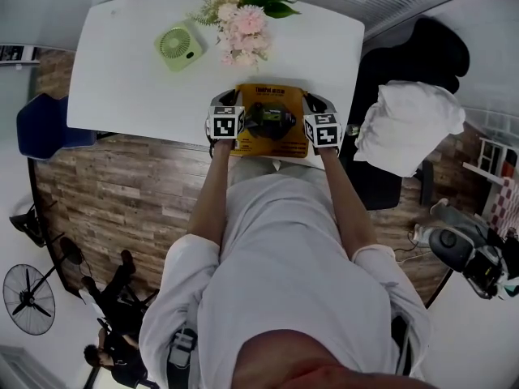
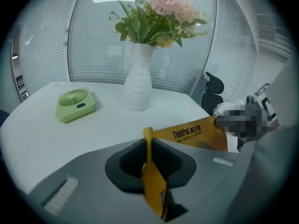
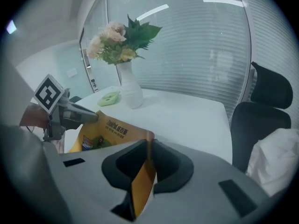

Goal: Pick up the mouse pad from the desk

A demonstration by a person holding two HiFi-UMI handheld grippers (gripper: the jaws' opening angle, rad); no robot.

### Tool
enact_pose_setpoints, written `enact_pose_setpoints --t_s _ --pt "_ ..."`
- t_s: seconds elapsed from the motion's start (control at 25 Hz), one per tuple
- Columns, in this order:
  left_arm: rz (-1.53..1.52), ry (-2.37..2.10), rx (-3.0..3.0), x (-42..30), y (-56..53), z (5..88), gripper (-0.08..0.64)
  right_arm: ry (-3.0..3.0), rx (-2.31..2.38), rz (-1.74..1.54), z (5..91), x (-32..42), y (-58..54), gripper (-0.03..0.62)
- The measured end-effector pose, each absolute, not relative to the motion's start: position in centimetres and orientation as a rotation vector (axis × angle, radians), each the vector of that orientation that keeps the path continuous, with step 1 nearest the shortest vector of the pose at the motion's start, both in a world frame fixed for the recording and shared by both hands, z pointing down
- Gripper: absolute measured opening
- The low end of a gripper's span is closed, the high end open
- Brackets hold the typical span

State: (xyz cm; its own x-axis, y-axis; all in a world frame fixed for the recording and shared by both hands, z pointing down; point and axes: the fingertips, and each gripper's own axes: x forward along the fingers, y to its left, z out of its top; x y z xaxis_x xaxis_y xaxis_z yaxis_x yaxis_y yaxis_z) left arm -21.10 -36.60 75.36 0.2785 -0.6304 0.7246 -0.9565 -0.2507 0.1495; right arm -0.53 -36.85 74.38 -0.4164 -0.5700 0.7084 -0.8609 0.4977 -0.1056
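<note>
The yellow mouse pad [image 1: 272,121] with dark print hangs between my two grippers over the near edge of the white desk [image 1: 122,71]. My left gripper [image 1: 226,113] is shut on the pad's left edge [image 2: 152,171], the yellow sheet pinched upright between its jaws. On the other side my right gripper [image 1: 321,117] is shut on the pad's right edge [image 3: 144,181]. The pad [image 3: 107,132] sags slightly between the two grips and is off the desk surface. The left gripper view shows the pad's printed side [image 2: 196,133] stretching towards the right gripper.
A white vase of pink flowers [image 1: 243,19] and a small green fan [image 1: 179,45] stand farther back on the desk. A black office chair [image 1: 413,71] with a white cloth [image 1: 409,124] on it sits to the right. A blue chair [image 1: 45,124] is at the left.
</note>
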Motion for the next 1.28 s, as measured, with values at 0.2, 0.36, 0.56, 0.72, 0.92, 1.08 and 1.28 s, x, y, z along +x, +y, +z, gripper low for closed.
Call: enact_pose_setpoints --t_s 0.2,0.36,0.56,0.72,0.92,1.08,1.28 --pt "0.633 -1.48 2.041 -20.9 -34.9 70.5 0.037 -2.226 1.171 0.513 69.9 -0.5 -35.3 0.046" --pt "0.546 -1.53 2.096 -20.8 -33.7 65.8 0.037 -2.305 1.191 0.399 65.0 -0.3 -34.7 0.044" --pt "0.455 -1.63 2.209 -19.8 -31.8 58.3 0.037 -2.419 1.225 0.203 56.7 0.7 -34.5 0.044" --pt "0.364 -1.739 2.283 -19.5 -30.7 51.6 0.037 -2.521 1.234 0.066 50.0 0.9 -34.6 0.044" --pt "0.172 -1.847 2.354 -19.0 -29.8 42.9 0.037 -2.648 1.237 -0.091 41.1 1.7 -33.9 0.044" --pt "0.09 -1.934 2.419 -18.7 -29.5 36.9 0.038 -2.731 1.241 -0.24 35.1 2.0 -33.6 0.044" --pt "-0.002 -1.995 2.515 -18.1 -29.8 29.5 0.038 -2.813 1.309 -0.382 28.2 2.4 -33.9 0.046"
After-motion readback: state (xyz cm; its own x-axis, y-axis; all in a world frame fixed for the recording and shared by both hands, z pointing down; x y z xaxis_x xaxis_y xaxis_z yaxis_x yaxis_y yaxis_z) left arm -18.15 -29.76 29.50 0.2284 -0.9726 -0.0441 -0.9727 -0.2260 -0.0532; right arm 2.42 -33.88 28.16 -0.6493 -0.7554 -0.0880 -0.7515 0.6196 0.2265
